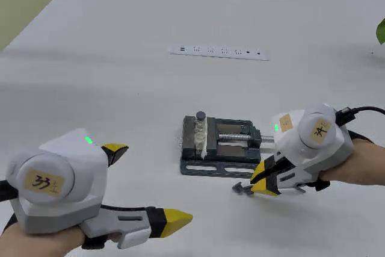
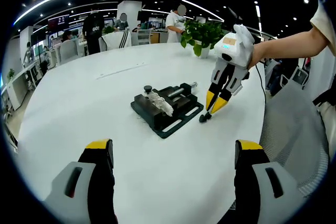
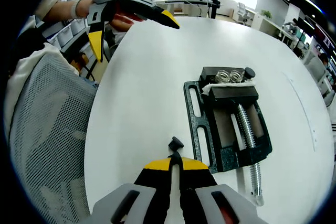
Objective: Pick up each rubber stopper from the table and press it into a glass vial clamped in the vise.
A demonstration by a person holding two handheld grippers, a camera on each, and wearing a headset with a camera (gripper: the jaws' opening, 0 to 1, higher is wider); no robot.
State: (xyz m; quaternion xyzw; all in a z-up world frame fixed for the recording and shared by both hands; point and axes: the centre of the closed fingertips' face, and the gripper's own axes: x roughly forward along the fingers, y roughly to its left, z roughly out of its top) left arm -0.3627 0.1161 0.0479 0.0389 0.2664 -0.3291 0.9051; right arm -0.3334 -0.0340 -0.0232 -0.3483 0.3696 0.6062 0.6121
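A black vise [image 1: 218, 162] sits mid-table and clamps glass vials [image 1: 200, 132]; one vial carries a dark stopper [image 1: 200, 115] on top. From the right gripper view the vise [image 3: 231, 129] lies ahead to the right, its vials [image 3: 227, 76] at the far end. My right gripper [image 1: 260, 186] is low at the vise's near right corner, shut on a small dark rubber stopper [image 1: 243, 189] pinched at its very tips [image 3: 175, 143]. My left gripper [image 1: 147, 185] hovers open at the near left, with nothing between its jaws [image 2: 173, 150].
A white power strip [image 1: 218, 51] lies on the table beyond the vise. A potted plant [image 2: 202, 32] stands at the far edge. A mesh chair [image 3: 42, 129] sits beside the table's near edge. People stand in the background.
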